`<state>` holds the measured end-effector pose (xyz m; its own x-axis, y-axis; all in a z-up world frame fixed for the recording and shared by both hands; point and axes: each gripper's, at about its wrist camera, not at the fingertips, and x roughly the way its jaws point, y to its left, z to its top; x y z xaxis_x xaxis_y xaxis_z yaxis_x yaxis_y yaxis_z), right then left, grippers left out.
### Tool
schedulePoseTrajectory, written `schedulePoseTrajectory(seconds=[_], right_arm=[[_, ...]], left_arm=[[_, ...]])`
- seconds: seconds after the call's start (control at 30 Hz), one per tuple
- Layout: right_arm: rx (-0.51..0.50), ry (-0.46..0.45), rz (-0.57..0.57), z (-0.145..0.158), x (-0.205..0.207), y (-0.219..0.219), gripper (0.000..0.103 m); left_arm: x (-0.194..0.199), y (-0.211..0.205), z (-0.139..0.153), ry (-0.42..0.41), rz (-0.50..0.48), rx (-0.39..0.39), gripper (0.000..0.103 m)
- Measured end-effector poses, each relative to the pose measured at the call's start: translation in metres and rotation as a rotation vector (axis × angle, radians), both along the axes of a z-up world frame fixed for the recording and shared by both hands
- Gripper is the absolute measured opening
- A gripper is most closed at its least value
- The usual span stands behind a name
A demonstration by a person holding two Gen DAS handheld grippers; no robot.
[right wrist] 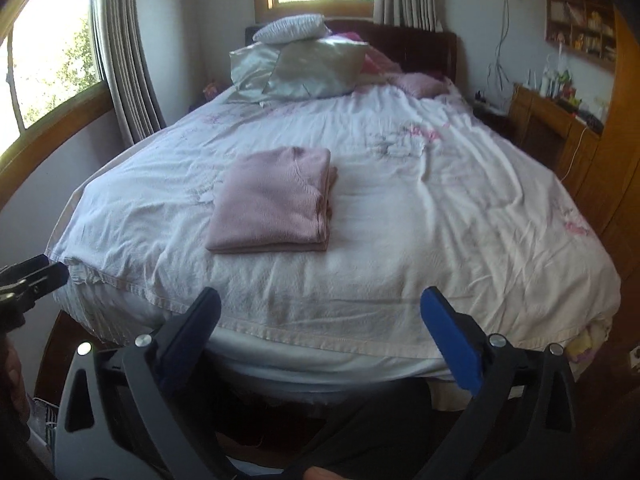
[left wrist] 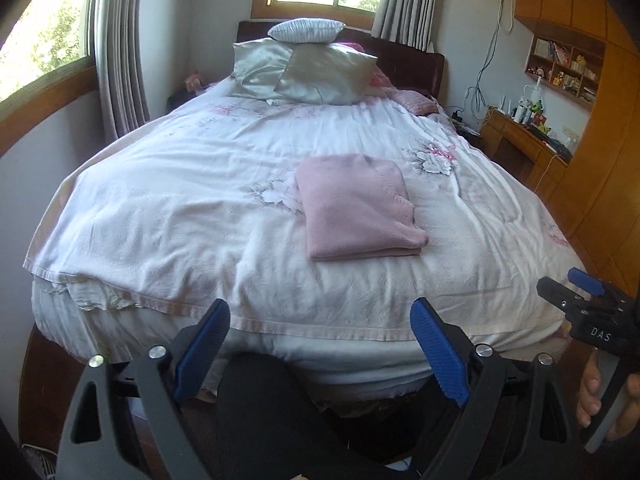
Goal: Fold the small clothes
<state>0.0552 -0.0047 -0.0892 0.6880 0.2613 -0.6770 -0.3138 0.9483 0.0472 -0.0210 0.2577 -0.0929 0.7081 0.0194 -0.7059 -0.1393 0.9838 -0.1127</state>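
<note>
A folded pink garment (left wrist: 358, 208) lies flat on the white flowered bedspread (left wrist: 200, 208), well ahead of both pairs of fingers and touched by neither. From the left gripper (left wrist: 320, 344) it sits ahead and slightly toward the right finger; from the right gripper (right wrist: 320, 336) it sits ahead and toward the left finger. Both grippers hang off the foot of the bed with their blue-padded fingers spread wide and holding nothing. Only creased bedspread lies between the fingers and the garment.

Far beyond the fingertips, two silvery pillows (left wrist: 304, 72) lean at the headboard with a small striped cushion (left wrist: 306, 30) on top. Windows with grey curtains (left wrist: 116, 48) stand off to the left and straight ahead. To the right, a wooden desk (left wrist: 520, 140) and wall shelves (left wrist: 564, 68) carry small clutter too blurred to name.

In the left wrist view the right gripper enters at the far right edge, cut off, with a hand (left wrist: 596, 392) on its handle. In the right wrist view only the tip of the left gripper shows at the left edge. A dark shape fills the space below the fingers in both views; what it is cannot be made out.
</note>
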Motion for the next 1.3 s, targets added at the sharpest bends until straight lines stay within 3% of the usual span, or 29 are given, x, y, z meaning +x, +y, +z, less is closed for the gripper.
schedulePoseTrajectory(seconds=[0.17,0.33,0.43,0.6,1.3], right_arm=[[0.004,-0.053,0.016,0.051,-0.038,0.000,0.100],[-0.026,-0.099,0.010,0.080,-0.070,0.005,0.100],[-0.055,-0.119,0.003,0.082,-0.085,0.011,0.100],[-0.066,-0.112,-0.002,0.073,-0.094,0.016,0.100],[-0.065,-0.085,0.003,0.063,-0.090,0.019,0.100]], left_arm=[[-0.030,-0.021,0.050,-0.017,-0.049,0.070,0.092],[-0.063,-0.033,0.078,-0.059,-0.102,-0.028,0.092],[-0.073,-0.044,0.078,-0.051,-0.098,0.002,0.092],[-0.078,-0.047,0.062,0.005,-0.084,-0.029,0.092],[-0.081,-0.041,0.054,0.008,-0.065,-0.038,0.092]])
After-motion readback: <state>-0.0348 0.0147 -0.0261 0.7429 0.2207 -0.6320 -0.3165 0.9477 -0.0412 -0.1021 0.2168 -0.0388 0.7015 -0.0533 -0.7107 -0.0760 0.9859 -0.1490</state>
